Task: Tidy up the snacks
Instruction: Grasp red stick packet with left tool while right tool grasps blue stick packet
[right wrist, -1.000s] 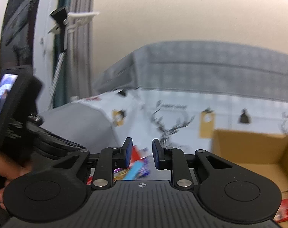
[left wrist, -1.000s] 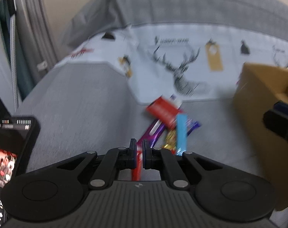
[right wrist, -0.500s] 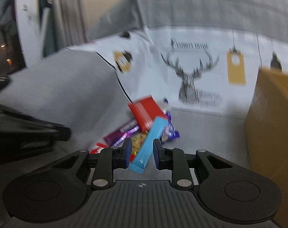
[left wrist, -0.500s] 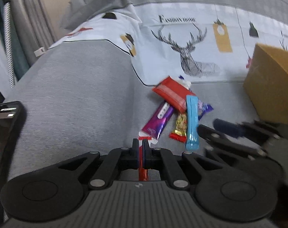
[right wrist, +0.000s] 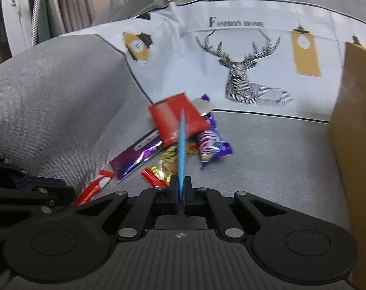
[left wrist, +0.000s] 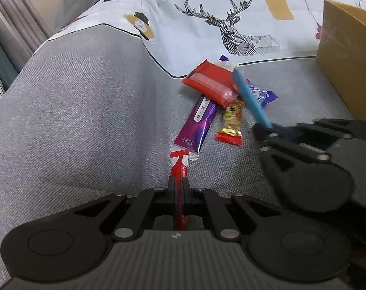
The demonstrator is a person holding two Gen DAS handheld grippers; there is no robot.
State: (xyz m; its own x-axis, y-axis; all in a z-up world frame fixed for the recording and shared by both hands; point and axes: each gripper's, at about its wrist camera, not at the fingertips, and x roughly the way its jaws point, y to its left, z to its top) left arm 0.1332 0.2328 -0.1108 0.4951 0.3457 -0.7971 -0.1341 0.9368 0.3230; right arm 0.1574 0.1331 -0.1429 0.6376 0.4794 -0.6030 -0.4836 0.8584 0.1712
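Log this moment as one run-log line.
left gripper: shut on red stick | right gripper: shut on blue stick | cardboard box: right

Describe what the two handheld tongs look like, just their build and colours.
Both tongs, left and right, are matte black plastic: two narrow fingers on jointed linkage bars with silver pivot pins, round discs either side, and a ribbed grey body with a small emblem. The pads look dark blue. No cables, sleeves or hands show.

both grippers (left wrist: 179, 183) (right wrist: 180, 184) are matte black, with ribbed bodies, round side discs, silver screws and dark-blue-lined jaws.
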